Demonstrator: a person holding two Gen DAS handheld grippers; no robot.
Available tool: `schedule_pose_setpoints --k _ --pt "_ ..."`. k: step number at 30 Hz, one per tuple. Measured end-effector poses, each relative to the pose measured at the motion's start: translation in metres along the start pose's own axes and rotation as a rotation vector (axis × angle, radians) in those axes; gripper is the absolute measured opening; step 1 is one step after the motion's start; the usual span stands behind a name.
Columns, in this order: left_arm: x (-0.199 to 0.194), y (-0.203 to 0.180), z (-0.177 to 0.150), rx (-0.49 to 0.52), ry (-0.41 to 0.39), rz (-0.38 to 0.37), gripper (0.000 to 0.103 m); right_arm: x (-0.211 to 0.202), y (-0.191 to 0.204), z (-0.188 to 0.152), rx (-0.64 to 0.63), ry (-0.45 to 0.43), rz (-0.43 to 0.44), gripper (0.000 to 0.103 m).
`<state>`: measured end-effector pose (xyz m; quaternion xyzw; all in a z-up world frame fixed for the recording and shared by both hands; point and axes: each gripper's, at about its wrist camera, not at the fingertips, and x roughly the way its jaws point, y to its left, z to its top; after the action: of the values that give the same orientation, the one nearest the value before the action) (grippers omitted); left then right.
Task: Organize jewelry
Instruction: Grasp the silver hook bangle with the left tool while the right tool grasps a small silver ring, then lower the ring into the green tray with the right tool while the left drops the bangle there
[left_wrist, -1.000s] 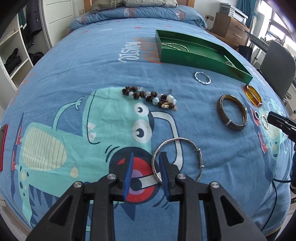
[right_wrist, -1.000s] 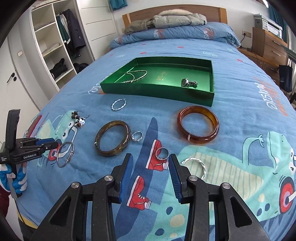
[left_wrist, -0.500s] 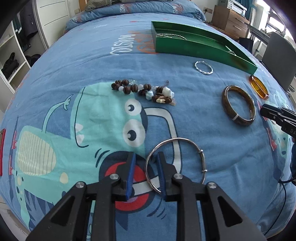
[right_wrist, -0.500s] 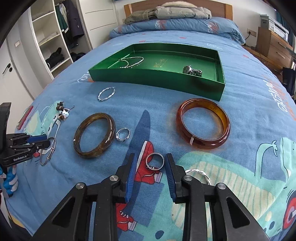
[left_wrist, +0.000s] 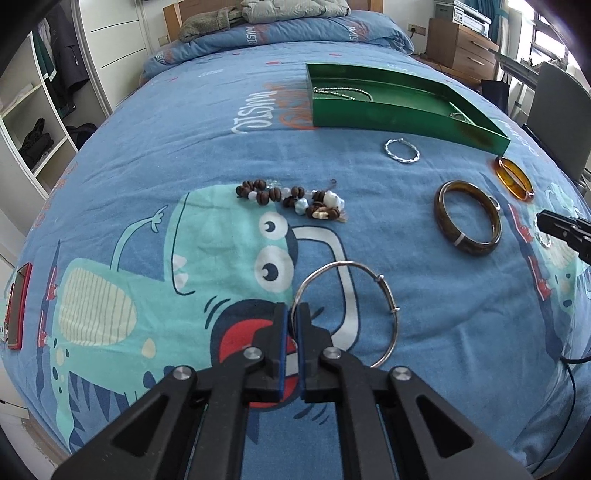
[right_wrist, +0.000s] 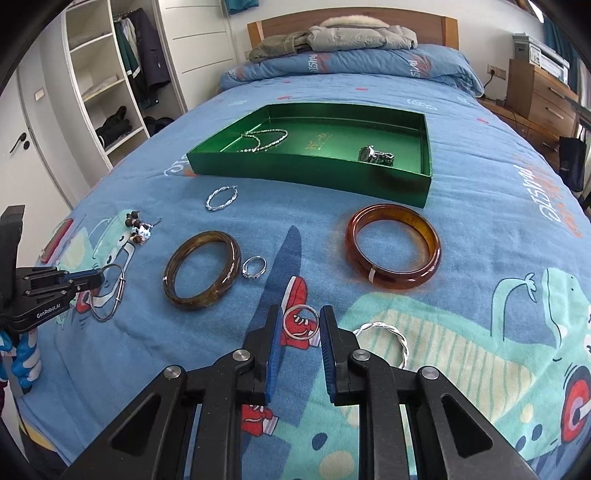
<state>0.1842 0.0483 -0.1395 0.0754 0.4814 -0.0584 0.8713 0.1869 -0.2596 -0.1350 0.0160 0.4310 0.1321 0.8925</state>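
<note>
My left gripper (left_wrist: 292, 314) is shut on the near rim of a thin silver wire bangle (left_wrist: 384, 288), which lies on the blue bedspread; it also shows in the right wrist view (right_wrist: 110, 291). My right gripper (right_wrist: 300, 325) is open, its jaws on either side of a small silver ring (right_wrist: 300, 322) on the bedspread. A green tray (right_wrist: 426, 184) further back holds a silver chain (right_wrist: 264, 139) and a watch (right_wrist: 375, 155).
On the bedspread lie a dark brown bangle (right_wrist: 202, 268), an amber bangle (right_wrist: 392, 246), a stone ring (right_wrist: 254, 266), two twisted silver hoops (right_wrist: 221, 197) (right_wrist: 384, 336), and a beaded bracelet (left_wrist: 291, 201). A red phone (left_wrist: 16, 306) lies at the left edge.
My left gripper has closed onto the wire bangle's rim. My right gripper has moved forward over the small ring and narrowed around it.
</note>
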Motion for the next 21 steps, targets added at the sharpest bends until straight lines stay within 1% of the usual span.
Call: schedule_pose_setpoints --k 6,10,15,21 --pt "-0.024 0.003 -0.002 0.002 -0.035 0.009 0.004 -0.040 -0.015 0.000 0.041 -0.061 -0.027 0.020" --pt "-0.042 0.002 0.007 0.016 -0.068 0.010 0.004 -0.061 -0.025 0.003 0.055 -0.094 -0.054 0.020" --pt "-0.062 -0.005 0.034 0.046 -0.124 0.003 0.004 -0.076 -0.039 0.015 0.074 -0.130 -0.075 0.020" --pt "-0.070 -0.019 0.090 0.071 -0.188 -0.016 0.004 -0.075 -0.054 0.045 0.073 -0.169 -0.085 0.020"
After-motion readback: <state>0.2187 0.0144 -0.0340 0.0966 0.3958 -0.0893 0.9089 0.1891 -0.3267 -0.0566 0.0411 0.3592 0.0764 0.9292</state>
